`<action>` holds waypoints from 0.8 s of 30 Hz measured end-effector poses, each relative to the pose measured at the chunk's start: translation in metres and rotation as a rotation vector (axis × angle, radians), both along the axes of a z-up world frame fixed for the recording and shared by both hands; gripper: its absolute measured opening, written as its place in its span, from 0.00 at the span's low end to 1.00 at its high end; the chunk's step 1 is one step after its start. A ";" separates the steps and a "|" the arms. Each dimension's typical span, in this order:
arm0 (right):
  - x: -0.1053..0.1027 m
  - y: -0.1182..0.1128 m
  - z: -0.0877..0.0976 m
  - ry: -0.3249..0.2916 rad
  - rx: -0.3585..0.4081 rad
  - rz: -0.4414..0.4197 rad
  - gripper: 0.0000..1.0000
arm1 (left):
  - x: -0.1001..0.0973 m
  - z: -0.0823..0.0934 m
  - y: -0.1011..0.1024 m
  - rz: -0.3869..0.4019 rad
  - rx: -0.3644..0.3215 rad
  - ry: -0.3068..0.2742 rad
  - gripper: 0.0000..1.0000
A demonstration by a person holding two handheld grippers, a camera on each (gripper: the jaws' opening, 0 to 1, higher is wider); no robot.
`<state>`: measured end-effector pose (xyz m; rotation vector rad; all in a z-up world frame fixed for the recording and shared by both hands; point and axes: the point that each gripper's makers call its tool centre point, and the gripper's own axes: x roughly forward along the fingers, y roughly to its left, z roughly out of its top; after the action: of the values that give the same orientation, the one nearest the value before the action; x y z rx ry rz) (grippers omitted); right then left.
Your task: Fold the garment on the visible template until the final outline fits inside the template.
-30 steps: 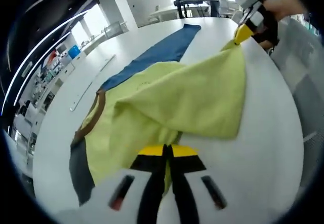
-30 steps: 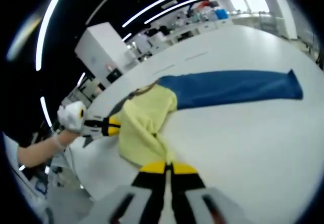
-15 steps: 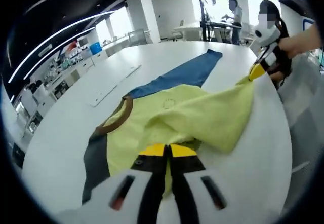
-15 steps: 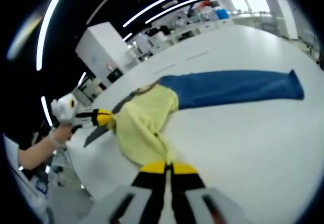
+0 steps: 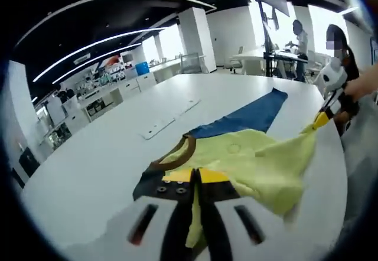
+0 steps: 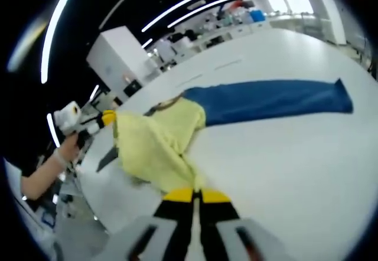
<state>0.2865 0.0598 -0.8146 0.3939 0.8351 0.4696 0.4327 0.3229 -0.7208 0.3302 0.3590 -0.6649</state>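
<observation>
the white worktop (image 6: 283, 155) carries the garment (image 6: 162, 143), yellow-bodied with a blue sleeve (image 6: 271, 100) stretched flat across the surface and a brown collar (image 5: 177, 155). the left tool (image 5: 195, 181) is clamped on the yellow cloth near the collar; the right tool (image 6: 195, 199) pinches another yellow edge, lifting it off the worktop between them.
</observation>
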 end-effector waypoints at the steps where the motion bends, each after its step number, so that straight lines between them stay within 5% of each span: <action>1: 0.000 0.000 0.000 0.001 0.001 0.001 0.00 | 0.001 0.000 -0.002 -0.002 0.003 -0.005 0.00; 11: 0.000 -0.002 -0.001 0.002 0.004 -0.008 0.00 | 0.006 -0.018 -0.038 -0.072 0.014 0.024 0.00; 18: 0.000 -0.001 -0.001 0.002 0.011 -0.009 0.00 | -0.003 -0.048 -0.068 -0.167 0.075 0.078 0.00; 24: -0.001 -0.002 -0.002 0.004 0.017 -0.017 0.00 | -0.006 -0.068 -0.073 -0.200 0.118 0.110 0.00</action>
<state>0.2858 0.0580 -0.8162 0.4176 0.8318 0.4608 0.4268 0.2501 -0.7890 0.4474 0.4753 -0.8620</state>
